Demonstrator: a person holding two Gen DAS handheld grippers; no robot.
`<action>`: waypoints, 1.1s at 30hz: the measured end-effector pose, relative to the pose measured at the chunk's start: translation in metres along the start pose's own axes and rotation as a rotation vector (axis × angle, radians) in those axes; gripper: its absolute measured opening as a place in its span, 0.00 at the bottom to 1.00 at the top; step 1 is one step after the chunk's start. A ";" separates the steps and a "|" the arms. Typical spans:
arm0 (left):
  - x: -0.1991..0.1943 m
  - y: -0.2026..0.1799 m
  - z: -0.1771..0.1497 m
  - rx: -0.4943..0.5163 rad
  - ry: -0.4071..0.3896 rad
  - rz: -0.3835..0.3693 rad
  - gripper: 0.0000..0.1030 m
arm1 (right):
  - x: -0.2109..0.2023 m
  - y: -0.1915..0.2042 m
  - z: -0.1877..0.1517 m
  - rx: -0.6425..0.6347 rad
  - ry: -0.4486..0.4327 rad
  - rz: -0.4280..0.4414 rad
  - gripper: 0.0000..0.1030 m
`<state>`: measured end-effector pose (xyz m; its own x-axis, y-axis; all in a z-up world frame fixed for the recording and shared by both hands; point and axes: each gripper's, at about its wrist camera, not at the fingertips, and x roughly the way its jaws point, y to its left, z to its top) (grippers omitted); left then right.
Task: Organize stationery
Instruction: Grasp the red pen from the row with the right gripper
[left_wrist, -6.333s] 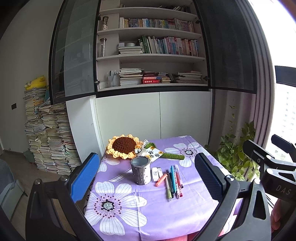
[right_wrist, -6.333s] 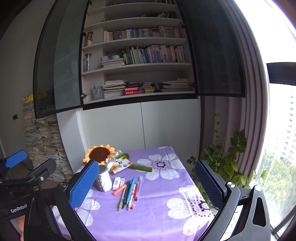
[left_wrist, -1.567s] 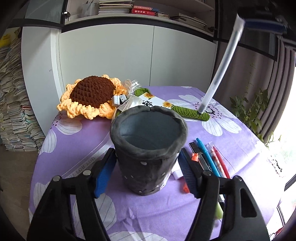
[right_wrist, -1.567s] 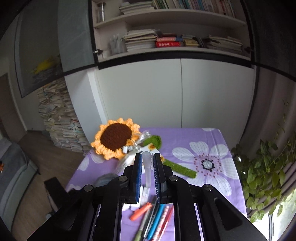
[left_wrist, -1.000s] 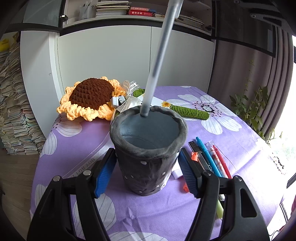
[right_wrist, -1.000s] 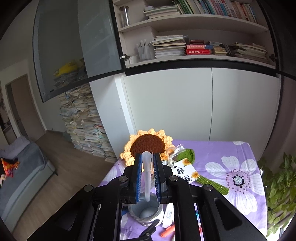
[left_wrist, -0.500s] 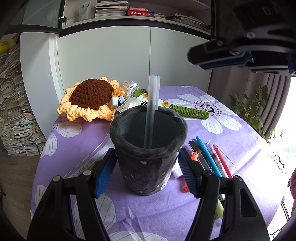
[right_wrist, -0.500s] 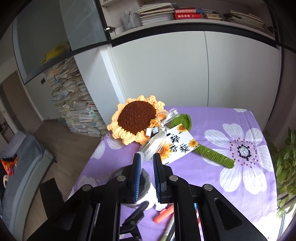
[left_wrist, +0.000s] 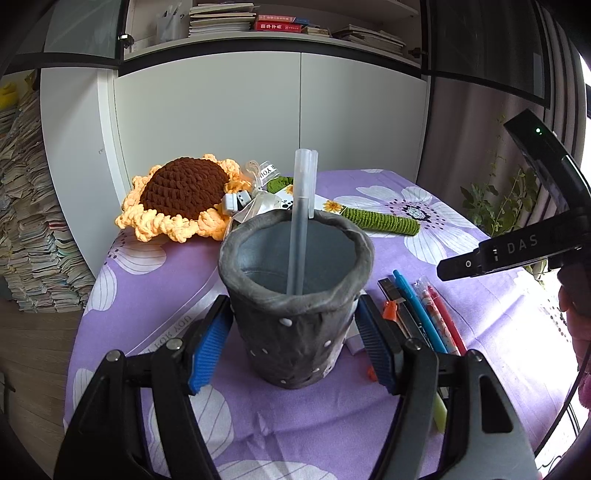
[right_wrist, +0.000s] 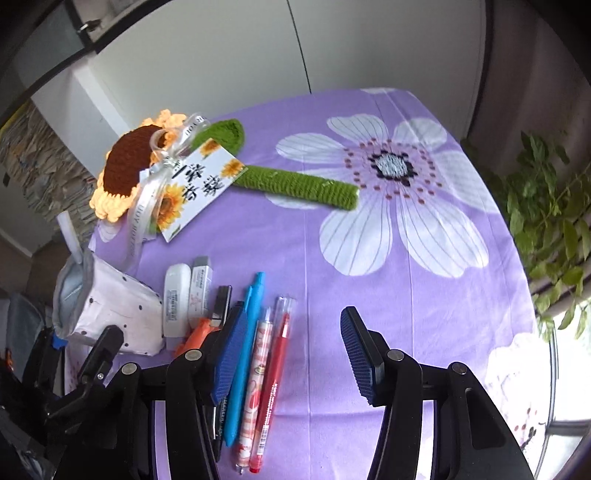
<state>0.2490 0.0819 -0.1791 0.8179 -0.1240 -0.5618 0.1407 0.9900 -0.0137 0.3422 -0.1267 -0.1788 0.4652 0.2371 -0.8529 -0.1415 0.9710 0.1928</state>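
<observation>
My left gripper (left_wrist: 291, 314) is shut on the grey felt pen holder (left_wrist: 295, 332), which stands upright on the purple flowered cloth. A clear pen (left_wrist: 301, 221) stands inside it and leans on the far rim. The right gripper (right_wrist: 291, 317) hovers over the row of loose pens with its jaws opening and nothing pressed between the pads. Under it lie a blue pen (right_wrist: 243, 350), a pink patterned pen (right_wrist: 256, 369) and a red pen (right_wrist: 275, 369). Left of these are an orange cutter (right_wrist: 195, 334), a black marker (right_wrist: 222, 302) and two white erasers (right_wrist: 176, 295). The holder (right_wrist: 110, 306) shows at far left.
A crochet sunflower (left_wrist: 181, 195) with a green stem (right_wrist: 295, 182) and a printed card (right_wrist: 195, 188) lies at the back of the cloth (right_wrist: 406, 332). A leafy plant (right_wrist: 546, 206) stands past the table's right edge. White cabinet doors are behind.
The right gripper lowered the clear pen into the holder, let go of it, then swung down over the loose pens with its jaws parting. The left gripper and holder stayed still.
</observation>
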 end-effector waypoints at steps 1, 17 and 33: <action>0.000 0.000 0.000 0.000 0.000 0.000 0.65 | 0.003 -0.003 0.000 0.022 0.013 0.009 0.53; 0.001 0.000 -0.001 0.003 0.002 0.004 0.66 | 0.027 0.003 0.008 0.045 0.052 -0.009 0.12; 0.001 0.000 -0.001 0.003 0.002 0.005 0.66 | 0.044 0.025 0.013 -0.042 0.071 -0.079 0.12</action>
<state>0.2493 0.0820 -0.1804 0.8172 -0.1192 -0.5638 0.1387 0.9903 -0.0083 0.3705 -0.0911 -0.2050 0.4133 0.1558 -0.8972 -0.1442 0.9840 0.1044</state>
